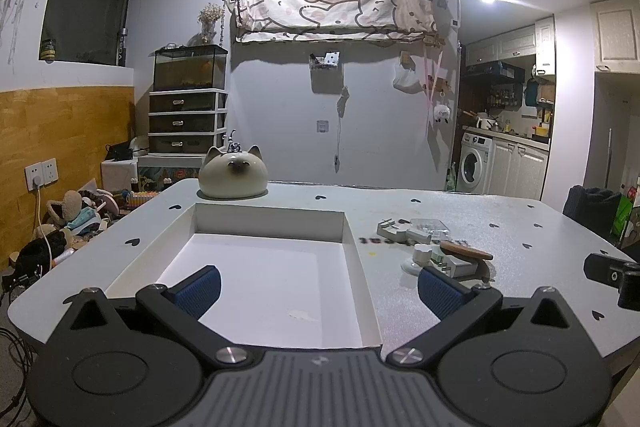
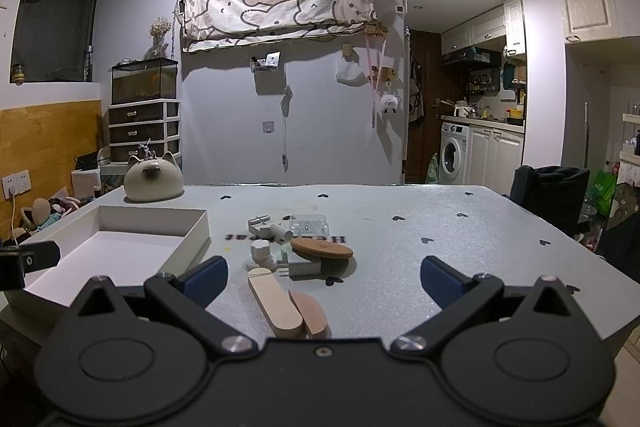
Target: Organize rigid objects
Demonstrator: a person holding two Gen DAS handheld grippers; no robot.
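A shallow white box (image 1: 362, 267) (image 2: 196, 231) lies open on the grey table, with nothing inside it. To its right sits a cluster of small items: a round wooden disc (image 2: 322, 248) (image 1: 466, 250), a clear plastic case (image 2: 309, 224) (image 1: 430, 225), white plugs and a white knob (image 2: 261, 251). Nearer me lie a pale wooden oval block (image 2: 275, 303) and a pinkish one (image 2: 310, 311). My left gripper (image 1: 319, 291) hangs open over the box's near end. My right gripper (image 2: 324, 281) is open just above the two wooden blocks.
A ceramic cat-shaped pot (image 1: 233, 173) (image 2: 153, 179) stands at the table's far left, behind the box. The right gripper's body shows at the right edge of the left wrist view (image 1: 614, 275). The table (image 2: 460, 239) is bare to the right. A dark chair (image 2: 552, 195) stands beyond.
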